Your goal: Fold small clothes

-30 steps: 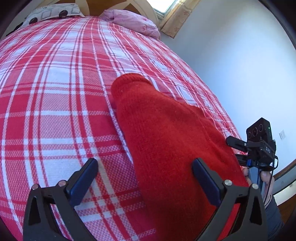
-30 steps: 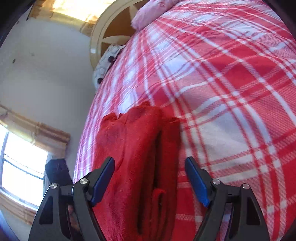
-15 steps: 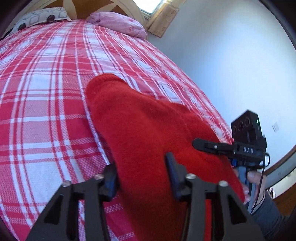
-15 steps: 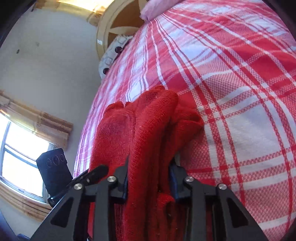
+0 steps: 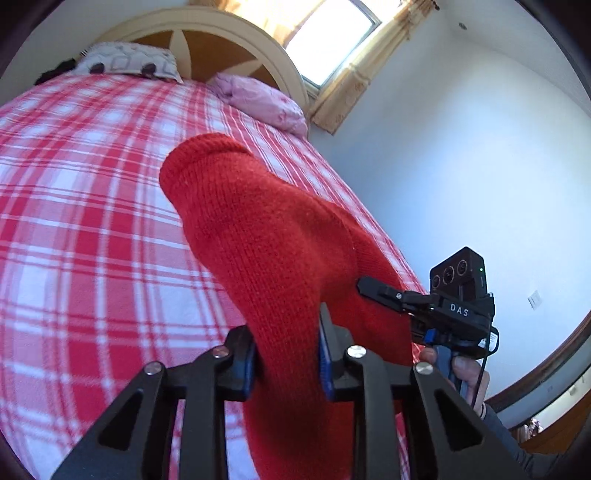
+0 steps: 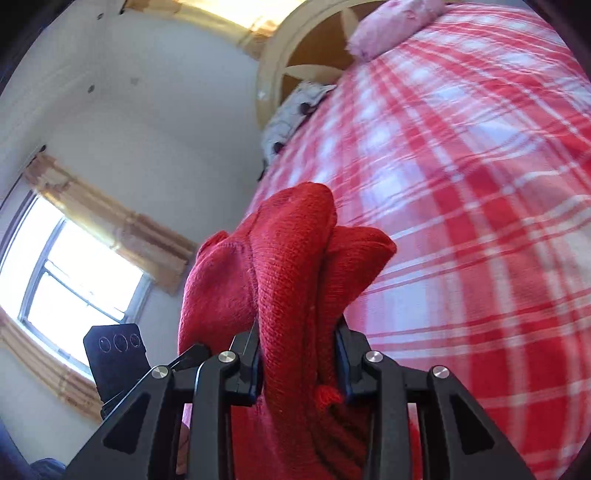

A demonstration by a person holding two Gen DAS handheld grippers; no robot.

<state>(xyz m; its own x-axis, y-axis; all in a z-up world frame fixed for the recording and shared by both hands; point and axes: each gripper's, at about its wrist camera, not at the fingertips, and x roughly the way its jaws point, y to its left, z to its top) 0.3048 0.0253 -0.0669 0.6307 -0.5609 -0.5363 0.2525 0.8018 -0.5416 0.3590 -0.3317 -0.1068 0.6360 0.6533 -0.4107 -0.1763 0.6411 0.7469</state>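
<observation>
A red knitted garment (image 5: pixel 266 236) is held up off the red-and-white checked bed (image 5: pixel 74 206). My left gripper (image 5: pixel 286 354) is shut on its near edge, with cloth bunched between the blue pads. My right gripper (image 6: pixel 299 362) is shut on the other edge of the same red garment (image 6: pixel 291 266), which stands up in folds above the jaws. The right gripper also shows in the left wrist view (image 5: pixel 436 306), clamped on the garment's right side. The left gripper's camera box shows in the right wrist view (image 6: pixel 114 350).
A pink pillow (image 5: pixel 262 99) and a spotted pillow (image 5: pixel 125 64) lie at the headboard (image 5: pixel 221 40). A window (image 5: pixel 328 33) is beyond the bed corner. A white wall (image 5: pixel 480 147) runs along the bed's right side.
Both grippers went from open over the flat garment to shut on it, then lifted it off the bed. The views tilted up toward the headboard and walls.
</observation>
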